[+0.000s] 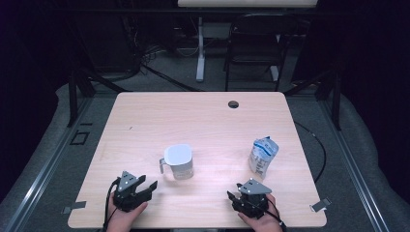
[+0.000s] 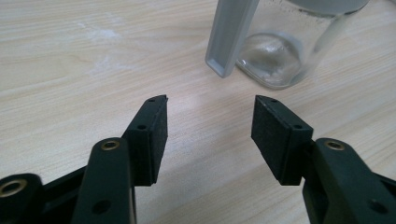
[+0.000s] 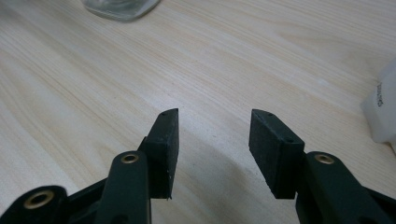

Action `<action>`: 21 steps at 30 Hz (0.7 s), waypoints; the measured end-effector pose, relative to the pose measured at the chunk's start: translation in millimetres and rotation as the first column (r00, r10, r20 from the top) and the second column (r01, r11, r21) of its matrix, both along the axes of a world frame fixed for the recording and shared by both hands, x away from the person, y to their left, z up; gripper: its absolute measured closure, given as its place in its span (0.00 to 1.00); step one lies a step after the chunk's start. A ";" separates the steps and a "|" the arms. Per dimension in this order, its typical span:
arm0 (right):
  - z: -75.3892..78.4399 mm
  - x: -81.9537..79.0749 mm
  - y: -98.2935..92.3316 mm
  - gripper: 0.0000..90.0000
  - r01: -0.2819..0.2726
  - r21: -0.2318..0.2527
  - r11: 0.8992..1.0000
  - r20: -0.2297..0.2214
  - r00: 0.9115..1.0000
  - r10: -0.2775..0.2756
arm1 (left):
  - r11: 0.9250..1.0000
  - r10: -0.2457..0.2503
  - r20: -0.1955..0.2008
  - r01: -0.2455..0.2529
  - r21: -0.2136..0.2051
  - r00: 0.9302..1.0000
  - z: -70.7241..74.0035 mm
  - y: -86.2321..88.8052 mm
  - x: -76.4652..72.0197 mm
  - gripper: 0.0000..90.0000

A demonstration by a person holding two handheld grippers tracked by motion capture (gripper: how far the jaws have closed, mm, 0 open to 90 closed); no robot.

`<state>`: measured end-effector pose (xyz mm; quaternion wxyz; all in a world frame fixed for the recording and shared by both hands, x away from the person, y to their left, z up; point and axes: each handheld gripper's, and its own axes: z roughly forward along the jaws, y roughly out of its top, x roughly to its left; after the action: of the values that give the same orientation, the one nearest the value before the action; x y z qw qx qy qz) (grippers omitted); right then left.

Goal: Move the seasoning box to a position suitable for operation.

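A clear glass pitcher [image 1: 178,162] with a white lid and grey handle stands upright near the table's middle. A white and blue pouch [image 1: 263,155] stands to its right. My left gripper [image 1: 149,187] rests near the front edge, left of centre, open and empty, pointing at the pitcher [image 2: 275,51] whose handle [image 2: 230,37] hangs just ahead of the jaws. My right gripper [image 1: 233,196] sits near the front edge at the right, open with nothing between its jaws. The pouch's edge [image 3: 384,109] shows at the right of the right gripper view, the pitcher's base [image 3: 120,7] at the top left.
The light wooden table [image 1: 145,121] has a round cable hole [image 1: 233,104] near its far edge. Behind the table stand a dark chair [image 1: 254,46] and a white desk leg [image 1: 200,48]. Metal rails run along the floor on both sides.
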<state>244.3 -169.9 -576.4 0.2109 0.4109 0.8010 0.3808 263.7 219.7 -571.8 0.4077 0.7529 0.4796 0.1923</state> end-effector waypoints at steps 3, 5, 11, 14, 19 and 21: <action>1.2 -2.0 2.8 0.59 0.015 0.003 1.000 -0.028 0.999 -0.015 | 1.000 0.005 0.001 -0.005 -0.002 1.000 1.5 2.0 -0.4 0.53; 2.0 -3.6 4.8 0.59 0.011 -0.004 1.000 -0.032 0.999 -0.011 | 1.000 0.011 -0.002 -0.011 -0.017 1.000 2.1 3.3 0.3 0.56; 3.9 -1.9 4.6 0.59 0.016 0.015 1.000 -0.061 0.998 -0.015 | 0.999 -0.009 -0.038 0.007 -0.035 0.999 1.7 3.6 4.2 0.56; 3.7 -0.4 2.4 0.59 0.003 0.010 1.000 -0.080 0.997 -0.002 | 0.999 -0.024 -0.050 0.023 -0.024 0.998 2.1 2.5 4.9 0.56; 4.5 2.5 -0.4 0.55 0.013 0.047 0.999 -0.128 0.992 -0.007 | 0.999 -0.024 -0.053 0.022 -0.037 0.998 5.4 3.1 3.5 0.56; 7.8 0.8 -1.1 0.53 0.022 0.042 0.999 -0.116 0.993 -0.017 | 0.999 -0.027 -0.050 0.025 -0.040 0.998 7.2 3.2 3.7 0.56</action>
<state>245.1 -171.0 -568.6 0.1593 0.4445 0.7994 0.3714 267.5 222.9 -564.6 0.4129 0.7553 0.4836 0.1584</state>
